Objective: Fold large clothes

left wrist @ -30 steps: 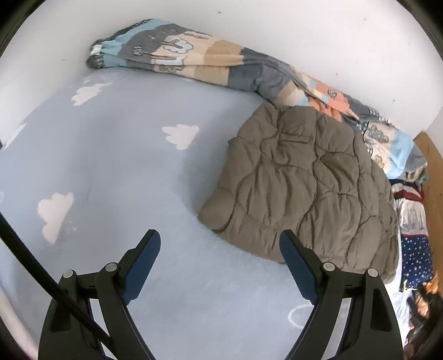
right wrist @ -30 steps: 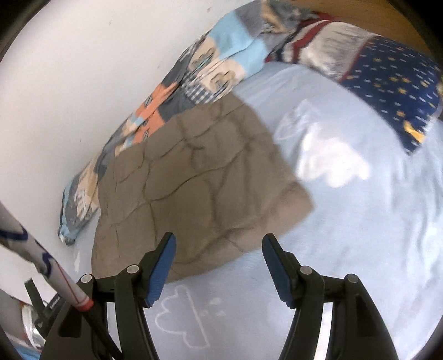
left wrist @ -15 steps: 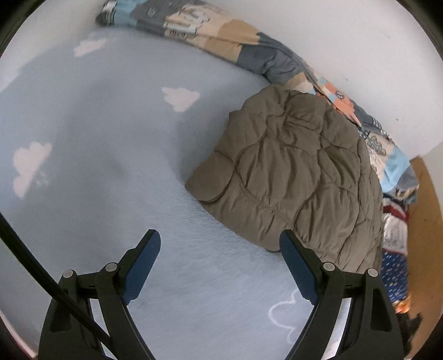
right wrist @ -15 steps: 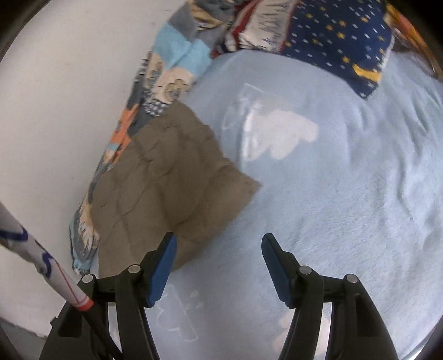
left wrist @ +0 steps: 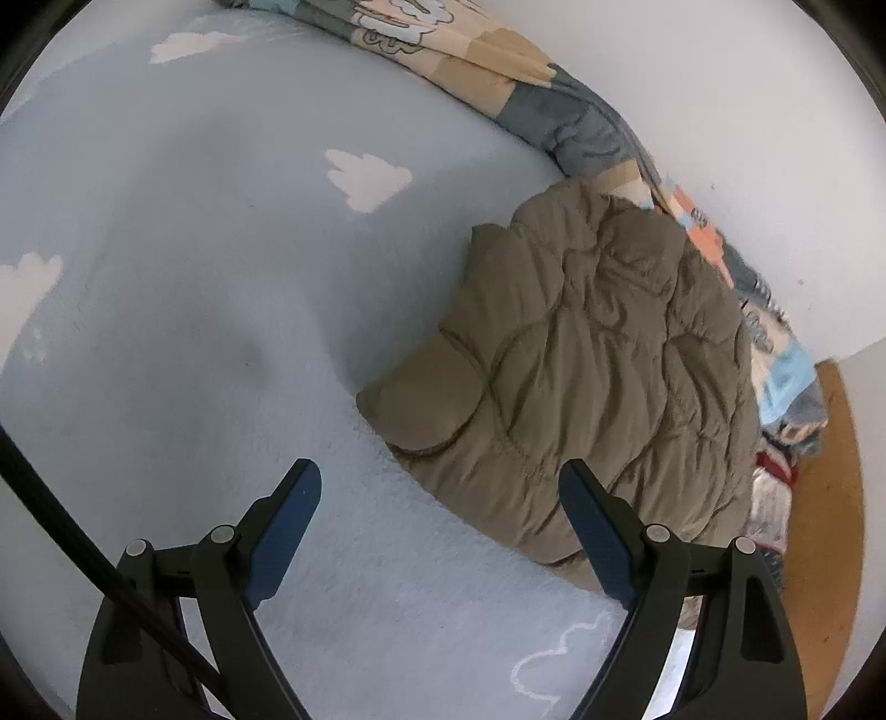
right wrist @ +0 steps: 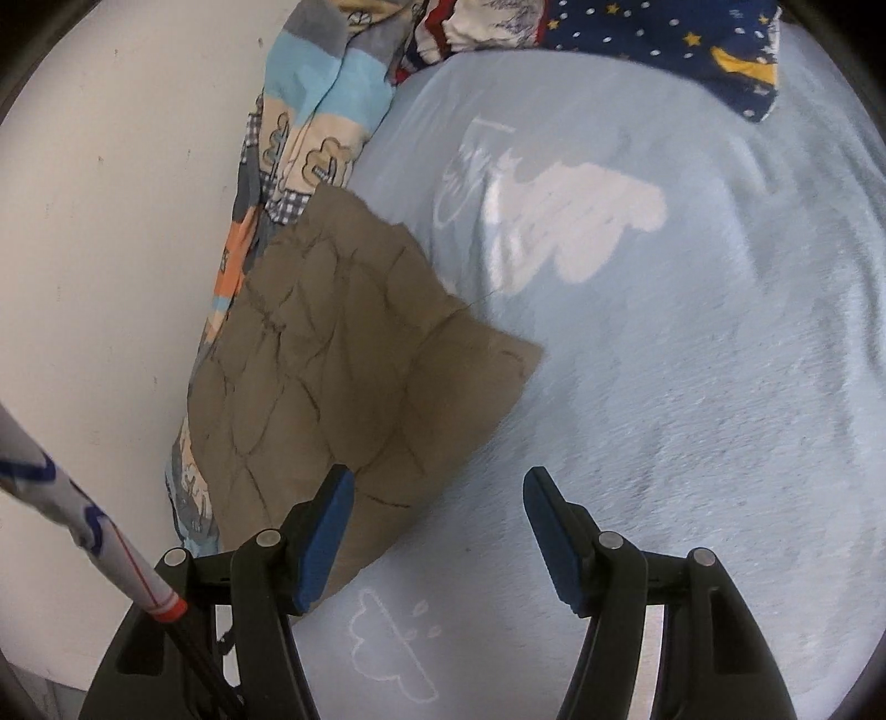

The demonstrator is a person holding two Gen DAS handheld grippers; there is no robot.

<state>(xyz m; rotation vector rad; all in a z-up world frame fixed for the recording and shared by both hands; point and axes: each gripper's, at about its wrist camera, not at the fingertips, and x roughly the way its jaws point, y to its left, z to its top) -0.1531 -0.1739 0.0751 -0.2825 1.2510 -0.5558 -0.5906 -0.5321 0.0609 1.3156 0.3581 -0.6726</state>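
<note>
A brown quilted puffer jacket (left wrist: 598, 376) lies folded into a compact block on the light blue cloud-print bed sheet (left wrist: 194, 277), close to the wall. It also shows in the right wrist view (right wrist: 343, 376) as a flat squarish shape. My left gripper (left wrist: 440, 498) is open and empty, held above the sheet just in front of the jacket's near edge. My right gripper (right wrist: 434, 498) is open and empty, held above the sheet (right wrist: 692, 360) beside the jacket's corner.
A patchwork cartoon-print blanket (left wrist: 498, 61) is bunched along the white wall (left wrist: 720, 111), also in the right wrist view (right wrist: 310, 127). A navy star-print cloth (right wrist: 692, 39) and a red-and-white garment (right wrist: 470, 27) lie at the head of the bed. A wooden board (left wrist: 825, 526) stands at right.
Both grippers have pulled back and turned while staying open. The jacket has slid right in the left view and left in the right view. The jacket itself has not moved.
</note>
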